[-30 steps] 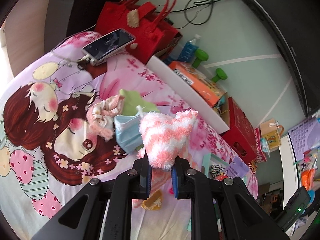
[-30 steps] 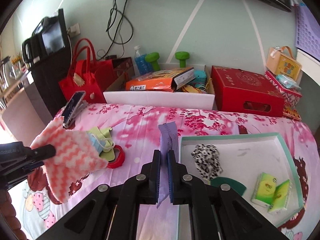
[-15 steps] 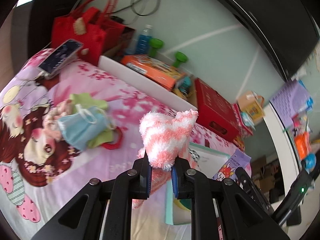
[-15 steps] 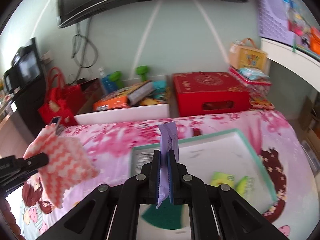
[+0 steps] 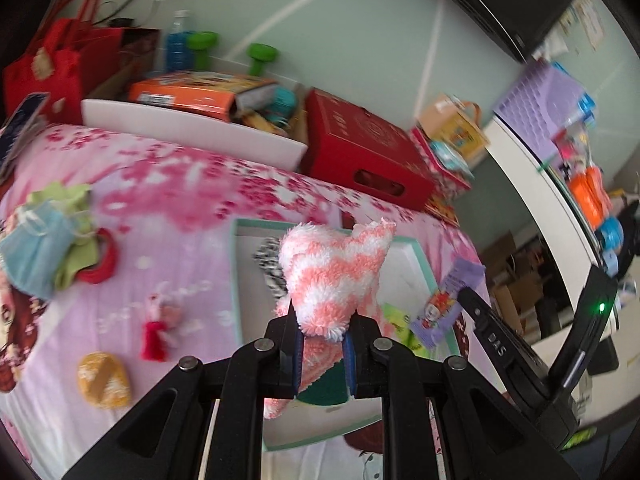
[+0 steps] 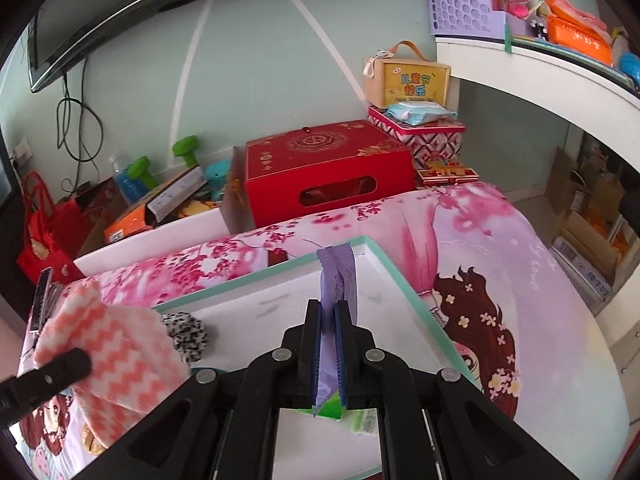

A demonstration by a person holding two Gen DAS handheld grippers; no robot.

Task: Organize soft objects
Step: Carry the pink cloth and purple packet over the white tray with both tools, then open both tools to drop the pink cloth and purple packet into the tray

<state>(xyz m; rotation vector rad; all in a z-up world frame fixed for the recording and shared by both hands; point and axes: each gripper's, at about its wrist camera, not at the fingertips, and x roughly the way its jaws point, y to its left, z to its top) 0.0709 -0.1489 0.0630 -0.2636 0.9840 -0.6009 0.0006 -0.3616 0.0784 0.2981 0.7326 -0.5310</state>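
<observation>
Pink-and-white fluffy cloth is what your left gripper has clamped between its blue pads, jaws nearly closed on it, and it hangs over the near end of the tray. Your right gripper is pinched tight on one flat purple packet, held edge-up above the tray's white floor. So you have two grippers, each with one thing in it.

You have one shallow white tray with a mint-green rim on the pink printed bedspread. In it you can count one black-and-white spotted scrunchie, a dark green piece partly hidden under your left gripper, and green packets below your right gripper; their number is hard to tell, since the grippers cover them.

Outside the tray, on the bedspread, you have one pile with a light blue face mask on top of green cloth and a red ring, one small red-and-pink plush, and one yellow-and-white round piece.

Behind the bed stand one red box with a handle slot, one white bin with an orange carton in it, two green dumbbell ends, and one red bag.
</observation>
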